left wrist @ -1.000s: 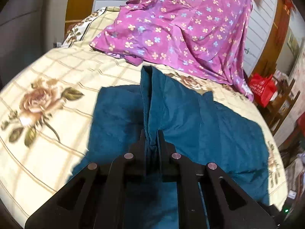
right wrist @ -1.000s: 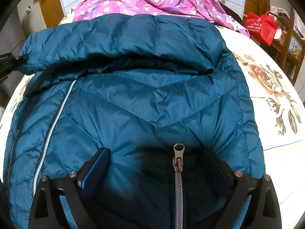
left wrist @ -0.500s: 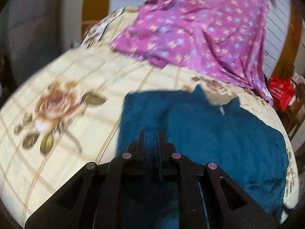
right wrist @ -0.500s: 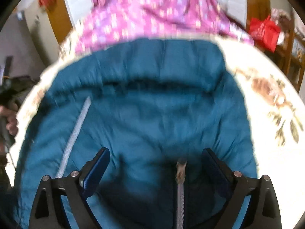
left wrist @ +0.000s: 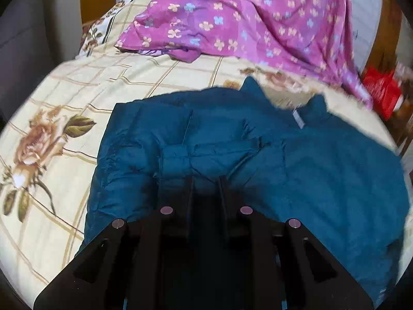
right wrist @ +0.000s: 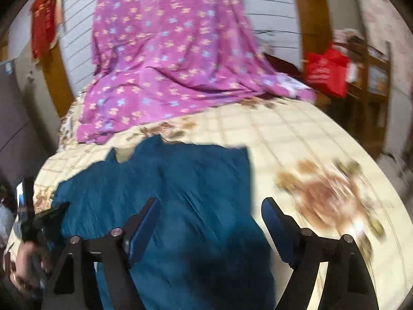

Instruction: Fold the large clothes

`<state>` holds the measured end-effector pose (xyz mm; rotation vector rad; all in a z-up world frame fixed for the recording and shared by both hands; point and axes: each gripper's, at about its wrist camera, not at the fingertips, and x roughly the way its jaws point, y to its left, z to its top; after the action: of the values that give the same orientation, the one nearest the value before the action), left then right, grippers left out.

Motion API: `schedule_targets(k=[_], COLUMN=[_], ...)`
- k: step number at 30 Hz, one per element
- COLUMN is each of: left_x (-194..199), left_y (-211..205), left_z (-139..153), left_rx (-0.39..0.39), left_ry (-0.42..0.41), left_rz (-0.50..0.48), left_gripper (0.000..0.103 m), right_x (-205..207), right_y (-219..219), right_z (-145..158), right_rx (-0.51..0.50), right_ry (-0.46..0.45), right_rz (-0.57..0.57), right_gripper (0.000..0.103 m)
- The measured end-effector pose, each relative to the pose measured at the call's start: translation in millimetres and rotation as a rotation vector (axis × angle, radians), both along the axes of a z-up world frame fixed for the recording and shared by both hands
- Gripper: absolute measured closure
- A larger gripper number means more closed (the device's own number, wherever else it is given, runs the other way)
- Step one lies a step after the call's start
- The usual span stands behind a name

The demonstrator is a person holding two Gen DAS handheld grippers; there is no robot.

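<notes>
A teal quilted down jacket [left wrist: 296, 160] lies spread on the bed, its collar toward the far side. It also shows in the right wrist view [right wrist: 180, 193]. My left gripper [left wrist: 205, 180] hovers over the jacket's near part, fingers a small gap apart with nothing between them. My right gripper [right wrist: 210, 204] is wide open and empty above the jacket's right edge. The left gripper and the hand holding it show at the left of the right wrist view [right wrist: 33, 232].
The bed has a cream checked sheet with rose prints [left wrist: 44, 139]. A purple flowered cloth [left wrist: 245, 18] is heaped at the far end, also in the right wrist view [right wrist: 167, 51]. A red bag [right wrist: 325, 69] and wooden furniture stand to the right.
My left gripper has let go of the jacket fold it held; the jacket now lies flat. My right gripper has lifted back from the zipper and swung right.
</notes>
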<state>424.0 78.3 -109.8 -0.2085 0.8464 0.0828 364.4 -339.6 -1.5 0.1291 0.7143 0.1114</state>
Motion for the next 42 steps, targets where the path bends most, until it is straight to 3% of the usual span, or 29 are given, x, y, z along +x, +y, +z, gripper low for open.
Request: schedule_targets(k=[2, 4, 7, 8, 10, 16, 20, 29, 31, 34, 37, 38, 42], left_x=[6, 13, 2, -1, -4, -4, -9, -41, -43, -38, -28, -21, 9], left_y=[2, -3, -9, -12, -16, -24, -22, -18, -20, -19, -21, -23, -32], left_z=[2, -12, -21, -24, -27, -30, -31, -30, -26, -8, 15, 16, -16], left_rx=[-0.003, 0.013, 0.043, 0.062, 0.089, 0.149, 0.144, 0.098, 0.121, 0.103, 0.071, 0.079, 0.136], left_ry=[0.003, 0.065, 0.031, 0.013, -0.010, -0.016, -0.018, -0.031, -0.031, -0.014, -0.066, -0.066, 0.035], left_rz=[0.013, -0.002, -0.026, -0.039, -0.046, -0.061, -0.084, -0.124, -0.126, -0.089, -0.073, -0.067, -0.054], left_gripper=[0.086, 0.086, 0.085, 0.085, 0.085, 0.085, 0.085, 0.085, 0.085, 0.086, 0.085, 0.085, 0.085], right_x=[34, 54, 77, 74, 68, 39, 23, -24, -31, -22, -5, 5, 73], right_y=[12, 21, 19, 11, -5, -14, -26, -31, -31, -25, -21, -19, 2], right_z=[-4, -23, -86, -107, -117, -119, -118, -116, -115, -92, -42, -33, -33], right_rx=[-0.009, -0.024, -0.100, -0.054, -0.004, -0.026, 0.050, 0.057, 0.054, -0.017, 0.011, 0.020, 0.017], right_ry=[-0.003, 0.024, 0.224, 0.267, 0.272, 0.220, 0.203, 0.202, 0.206, 0.214, 0.032, 0.013, 0.069], right_rz=[0.055, 0.109, 0.113, 0.124, 0.105, 0.084, 0.056, 0.025, 0.024, 0.028, 0.018, 0.021, 0.034], right_gripper=[0.034, 0.034, 0.033, 0.028, 0.026, 0.026, 0.026, 0.026, 0.026, 0.027, 0.027, 0.027, 0.027])
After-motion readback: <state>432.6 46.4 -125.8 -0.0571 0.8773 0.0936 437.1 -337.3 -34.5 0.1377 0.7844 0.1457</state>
